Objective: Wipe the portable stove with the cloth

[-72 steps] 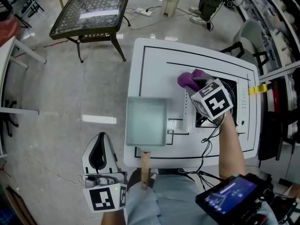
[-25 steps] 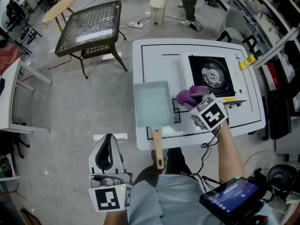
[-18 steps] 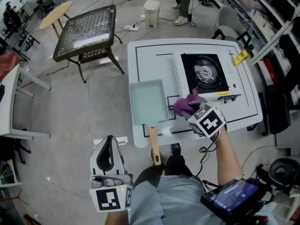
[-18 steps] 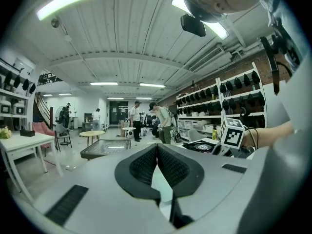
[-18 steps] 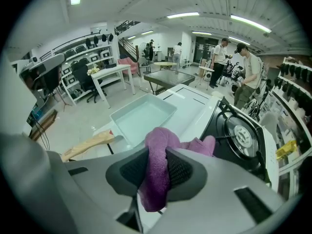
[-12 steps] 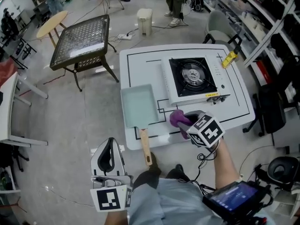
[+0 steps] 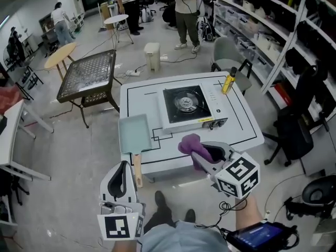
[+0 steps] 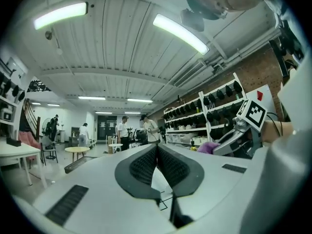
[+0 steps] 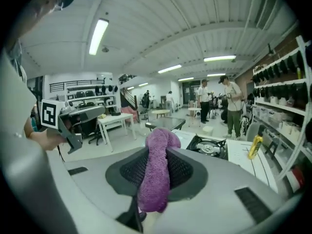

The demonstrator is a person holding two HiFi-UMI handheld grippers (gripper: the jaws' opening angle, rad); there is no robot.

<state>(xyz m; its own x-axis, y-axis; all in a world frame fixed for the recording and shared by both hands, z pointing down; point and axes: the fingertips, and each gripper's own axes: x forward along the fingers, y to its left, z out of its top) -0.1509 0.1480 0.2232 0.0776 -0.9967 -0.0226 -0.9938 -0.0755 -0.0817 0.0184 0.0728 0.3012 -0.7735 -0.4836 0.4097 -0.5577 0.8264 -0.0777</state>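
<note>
The portable stove (image 7: 188,106) sits on the white table (image 7: 239,117), black burner plate up; it also shows small in the right gripper view as the stove (image 9: 210,147). My right gripper (image 7: 198,152) is lifted off the table, in front of its near edge, shut on the purple cloth (image 7: 190,144). In the right gripper view the cloth (image 9: 156,172) is pinched upright between the pads. My left gripper (image 7: 121,181) hangs low at the left, away from the table, jaws together with nothing between them. From the left gripper view I see the right gripper (image 8: 239,135) holding the cloth (image 8: 209,146).
A pale green square pan (image 7: 134,134) with a wooden handle lies on the table's left part. A yellow bottle (image 7: 228,81) stands at the far right corner. A mesh-top table (image 7: 89,73), a round table (image 7: 58,55), a chair (image 7: 228,54), shelves and several people stand beyond.
The right gripper has pulled back from the stove's front edge, off the table and upward, carrying the cloth. The head view has risen and backed away. The left gripper stayed low at the left.
</note>
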